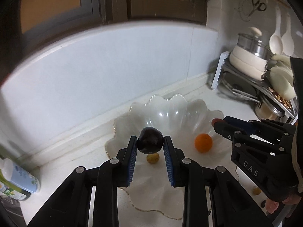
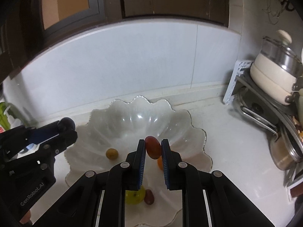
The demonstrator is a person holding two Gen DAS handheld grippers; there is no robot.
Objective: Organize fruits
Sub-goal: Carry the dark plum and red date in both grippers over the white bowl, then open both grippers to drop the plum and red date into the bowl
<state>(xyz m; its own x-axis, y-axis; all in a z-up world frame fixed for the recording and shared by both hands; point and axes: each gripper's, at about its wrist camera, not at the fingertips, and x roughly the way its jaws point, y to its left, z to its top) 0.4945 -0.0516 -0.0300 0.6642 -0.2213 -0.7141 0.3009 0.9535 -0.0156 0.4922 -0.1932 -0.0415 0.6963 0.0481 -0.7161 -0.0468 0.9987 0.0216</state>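
My left gripper [image 1: 150, 139] is shut on a dark round plum [image 1: 150, 143] and hangs over the near side of a clear scalloped glass bowl [image 1: 157, 99]. An orange [image 1: 203, 143] and a small yellowish fruit [image 1: 152, 158] lie in the glass dish. My right gripper [image 2: 153, 141] is shut on a red oval fruit [image 2: 153, 150] above the same bowl [image 2: 140, 102]. Below it lie a small brownish fruit [image 2: 111, 153], a green apple [image 2: 135, 196] and a red-brown fruit [image 2: 149, 196]. Each gripper shows in the other's view, the right gripper [image 1: 216, 122] and the left gripper [image 2: 66, 126].
A rack with a white lidded pot [image 1: 248, 60] and pans [image 2: 284, 157] fills the right corner, with white ladles [image 1: 276, 41] hung above it. Bottles [image 1: 20, 179] stand at the left. A tiled wall runs behind the bowl. A small yellow fruit [image 1: 257, 191] lies on the counter.
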